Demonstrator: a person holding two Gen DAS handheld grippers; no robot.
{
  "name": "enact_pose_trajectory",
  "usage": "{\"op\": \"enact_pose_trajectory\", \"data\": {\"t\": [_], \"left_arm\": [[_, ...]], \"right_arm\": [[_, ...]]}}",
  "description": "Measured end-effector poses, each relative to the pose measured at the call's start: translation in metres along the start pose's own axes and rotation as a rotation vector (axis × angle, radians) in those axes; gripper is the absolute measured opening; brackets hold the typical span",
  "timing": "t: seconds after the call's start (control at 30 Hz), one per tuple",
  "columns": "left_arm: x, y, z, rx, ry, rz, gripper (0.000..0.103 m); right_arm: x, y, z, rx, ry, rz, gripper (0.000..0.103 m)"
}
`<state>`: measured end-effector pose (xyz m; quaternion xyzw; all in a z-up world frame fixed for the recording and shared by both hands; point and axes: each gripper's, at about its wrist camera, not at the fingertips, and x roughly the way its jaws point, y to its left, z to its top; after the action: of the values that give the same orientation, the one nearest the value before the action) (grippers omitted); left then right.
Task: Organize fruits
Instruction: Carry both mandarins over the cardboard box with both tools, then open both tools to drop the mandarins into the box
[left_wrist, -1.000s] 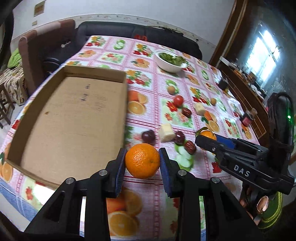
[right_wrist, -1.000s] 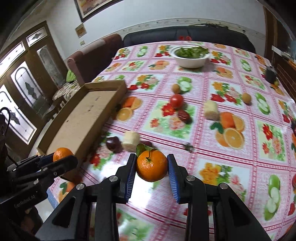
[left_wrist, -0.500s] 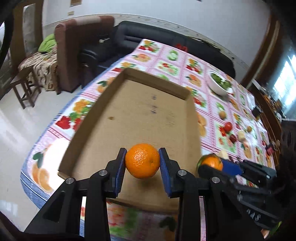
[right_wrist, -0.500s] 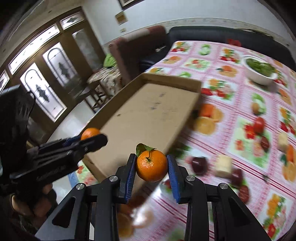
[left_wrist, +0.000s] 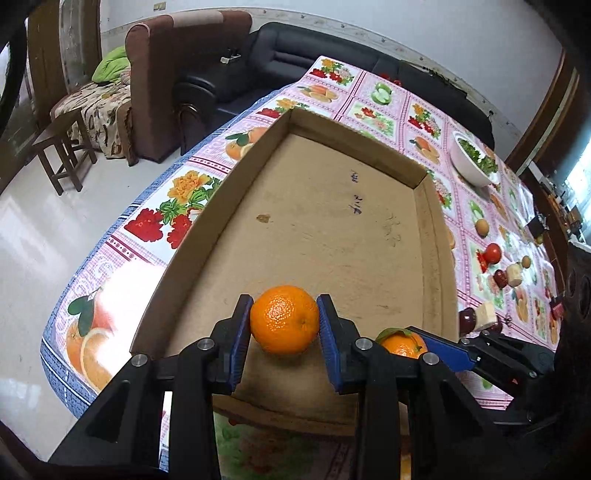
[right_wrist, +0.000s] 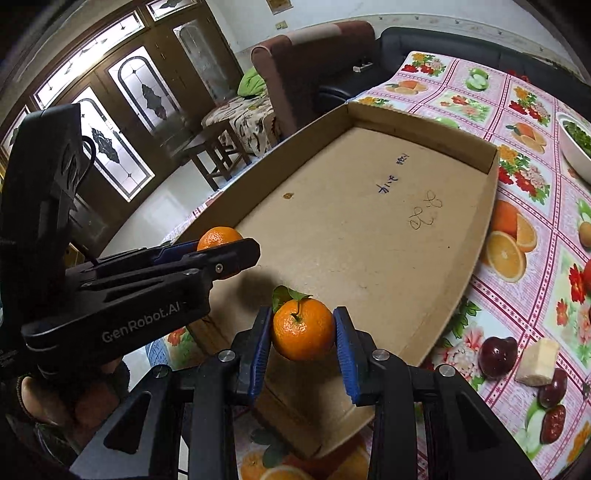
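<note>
While over the cardboard tray (left_wrist: 432, 236), each orange (left_wrist: 284, 319) (right_wrist: 303, 329) clamped between jaws

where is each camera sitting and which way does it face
Left wrist: on the left gripper, looking down along its fingers at its orange over the cardboard tray; the right gripper shows at right.
Right wrist: on the right gripper, facing its leafy orange over the tray; the left gripper and a hand show at left.
Shared: tray, both oranges, white bowl.

We read "GenRobot.AI" on the black plastic left gripper (right_wrist: 225, 254) (white letters); the brown cardboard tray (right_wrist: 369, 236) bears illegible handwriting.
</note>
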<state>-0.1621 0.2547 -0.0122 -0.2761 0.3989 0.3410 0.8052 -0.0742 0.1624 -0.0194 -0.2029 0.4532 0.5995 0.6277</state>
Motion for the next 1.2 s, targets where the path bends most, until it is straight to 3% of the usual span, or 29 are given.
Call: {"op": "enact_pose_trajectory", "data": {"t": [0.27,0.4,0.57,0.83,1.2], "left_arm": [[0.014,0.0,-0.001,0.019,0.028,0.062,0.033],[0.014,0.0,-0.001,0.014,0.032,0.049,0.033],[0.007,0.002,0.002,-0.025,0.039,0.01,0.047],[-0.015,-0.012,0.003,-0.033,-0.001,-0.006,0.047],[-0.031,-0.069,-0.006,0.075,0.0,-0.091,0.047]], "right_arm": [[0.017,0.003,0.002,-0.019,0.044,-0.01,0.035],[0.02,0.006,0.005,-0.034,0.053,-0.03,0.037],[0.005,0.006,0.005,-0.036,0.013,-0.038,0.065],[-0.03,-0.004,-0.005,-0.01,-0.049,-0.017,0.065],[-0.091,-0.078,-0.051,0.202,-0.136,-0.068,0.065]]}}
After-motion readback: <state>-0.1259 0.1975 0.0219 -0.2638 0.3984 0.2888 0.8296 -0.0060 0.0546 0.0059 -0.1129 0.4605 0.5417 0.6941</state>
